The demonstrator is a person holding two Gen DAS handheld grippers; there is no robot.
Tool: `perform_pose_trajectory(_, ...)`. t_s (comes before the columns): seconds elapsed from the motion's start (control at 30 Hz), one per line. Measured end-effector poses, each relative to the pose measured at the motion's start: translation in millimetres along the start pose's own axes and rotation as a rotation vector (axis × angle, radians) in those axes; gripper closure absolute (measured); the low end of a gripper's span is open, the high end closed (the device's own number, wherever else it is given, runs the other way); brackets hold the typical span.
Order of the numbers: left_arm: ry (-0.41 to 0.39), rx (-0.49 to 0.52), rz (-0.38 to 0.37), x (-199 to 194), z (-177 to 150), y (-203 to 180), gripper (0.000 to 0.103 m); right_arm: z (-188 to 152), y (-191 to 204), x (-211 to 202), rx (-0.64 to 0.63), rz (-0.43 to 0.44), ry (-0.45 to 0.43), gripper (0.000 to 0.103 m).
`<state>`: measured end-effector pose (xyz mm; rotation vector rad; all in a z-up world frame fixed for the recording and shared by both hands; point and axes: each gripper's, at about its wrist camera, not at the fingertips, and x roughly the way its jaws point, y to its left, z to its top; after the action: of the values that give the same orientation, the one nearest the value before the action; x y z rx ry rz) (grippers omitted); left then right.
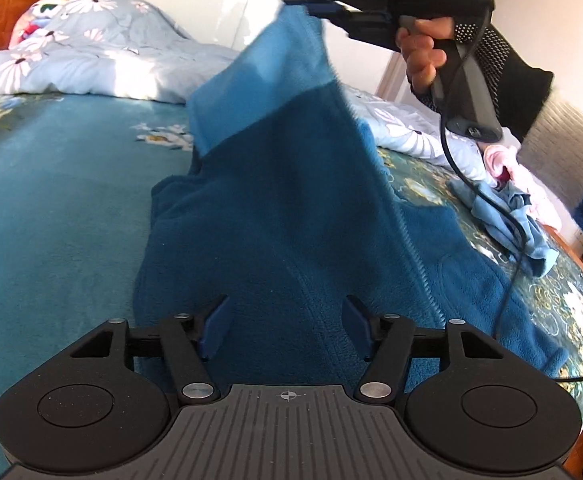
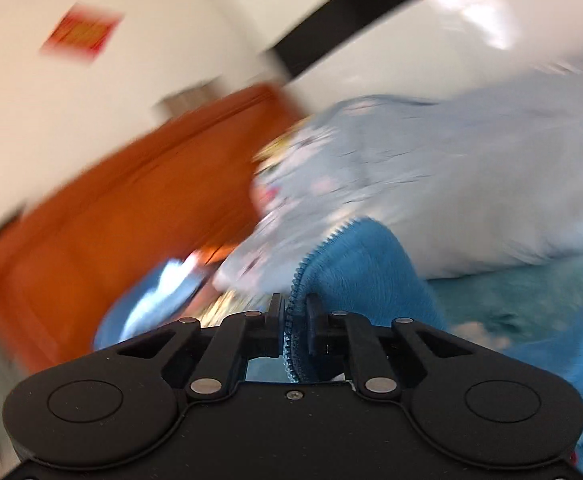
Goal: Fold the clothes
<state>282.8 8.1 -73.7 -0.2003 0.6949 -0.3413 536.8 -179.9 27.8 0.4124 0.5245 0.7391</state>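
One bed (image 1: 51,216) with a teal floral cover fills most of the left wrist view, and a pale blue flowered quilt (image 1: 91,48) is bunched along its far side. Across the bed lies a blue fleece jacket (image 1: 291,208) with a zipper (image 1: 415,256) running down its front; most of it rests flat on the cover, while one edge is lifted high into the air. A small heap of light blue and pink clothes (image 1: 507,200) sits on the bed to the right, apart from the jacket. The right tongs (image 1: 319,2), held in a gloved hand (image 1: 451,52), are clamped on that raised edge; the blurred right wrist view shows the zipper teeth pinched between their fingers (image 2: 277,320). The left tongs (image 1: 287,330) hover low over the jacket's near part with their jaws spread wide, gripping nothing.
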Motion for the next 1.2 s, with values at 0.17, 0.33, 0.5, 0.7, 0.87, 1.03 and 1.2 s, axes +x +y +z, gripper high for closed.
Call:
perform_pose_trajectory(0.17, 0.006, 0.006, -0.001, 1.3, -0.1, -0.8, 0.043, -42.3, -11.5, 1.5, -0.032, -0.075, 0.166, 0.089)
perform_pose_trajectory(0.33, 0.011, 0.012, -0.002, 2.8, -0.2, -1.7, 0.04, -73.8, -32.7, -21.8, 0.0, -0.081, 0.216, 0.074)
perform_pose_trajectory(0.5, 0.013, 0.022, 0.001, 5.8, 0.0, -3.7, 0.04, -84.3, -59.4, -64.4, 0.102, -0.052, 0.099, 0.068)
perform_pose_trajectory(0.7, 0.015, 0.033, 0.006, 9.4, 0.2, -6.2, 0.033, -70.9, -110.2, -51.3, 0.331, -0.217, -0.014, 0.066)
perform_pose_trajectory(0.87, 0.016, 0.039, 0.006, 9.3, -0.4, -6.7, 0.033, -67.5, -128.6, -19.5, 0.36, -0.42, 0.019, 0.067)
perform_pose_trajectory(1.03, 0.014, 0.048, 0.006, 11.1, -0.7, -9.0, 0.031, -72.3, -138.5, -7.4, 0.392, -0.336, 0.012, 0.066)
perform_pose_trajectory(1.2, 0.014, 0.046, -0.002, 11.7, -0.5, -9.0, 0.03, -64.4, -133.2, 25.3, 0.349, -0.336, 0.144, 0.094)
